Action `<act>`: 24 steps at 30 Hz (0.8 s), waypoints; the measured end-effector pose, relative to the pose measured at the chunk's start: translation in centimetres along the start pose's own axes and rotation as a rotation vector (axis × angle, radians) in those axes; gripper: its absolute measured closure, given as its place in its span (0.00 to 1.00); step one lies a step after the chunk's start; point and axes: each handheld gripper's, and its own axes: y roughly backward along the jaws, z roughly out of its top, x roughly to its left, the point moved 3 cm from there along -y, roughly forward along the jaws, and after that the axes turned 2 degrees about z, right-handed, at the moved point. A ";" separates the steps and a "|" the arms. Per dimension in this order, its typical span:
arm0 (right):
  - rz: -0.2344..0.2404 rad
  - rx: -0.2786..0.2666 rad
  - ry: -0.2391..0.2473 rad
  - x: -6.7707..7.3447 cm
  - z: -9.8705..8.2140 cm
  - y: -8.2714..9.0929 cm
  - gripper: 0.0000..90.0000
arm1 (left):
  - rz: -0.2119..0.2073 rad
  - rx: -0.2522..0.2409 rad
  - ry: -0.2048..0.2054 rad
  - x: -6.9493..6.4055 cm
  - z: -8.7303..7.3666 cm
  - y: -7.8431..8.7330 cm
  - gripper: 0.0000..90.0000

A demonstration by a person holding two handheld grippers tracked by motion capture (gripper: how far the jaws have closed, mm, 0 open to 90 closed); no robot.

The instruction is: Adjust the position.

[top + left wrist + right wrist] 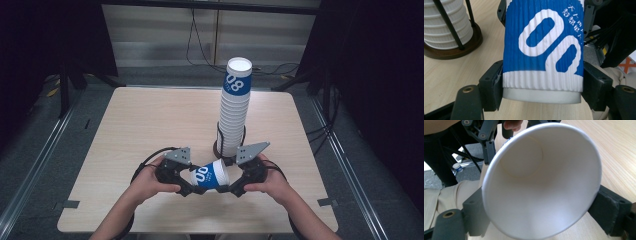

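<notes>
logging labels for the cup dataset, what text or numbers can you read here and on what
"08" in white on the blue band of the top cup of the stack.
"00"-like white digits, probably the same "08" partly turned away, on the blue sleeve of the held cup.
A short line of small white characters near that cup's upper right edge in the left gripper view: too small to read.
Small white print under the digits on the stack's top cup: blurred, unreadable.

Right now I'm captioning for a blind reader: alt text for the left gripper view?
A blue-and-white ribbed paper cup is clamped sideways between two black tongs above a wooden table. A stack of white cups in a dark-based holder stands at upper left.
</notes>
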 end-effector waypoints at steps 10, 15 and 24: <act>-0.002 0.059 0.006 0.1 0.0 0.1 0.21 | 0.023 0.047 -0.017 -0.1 -0.2 -0.3 0.31; -0.020 0.059 0.006 0.0 0.0 0.5 0.21 | 0.038 0.083 -0.024 0.1 -0.5 -0.3 0.27; -0.057 0.112 0.010 -0.3 -0.3 0.7 0.21 | 0.098 0.150 -0.018 0.5 -0.9 -0.4 0.26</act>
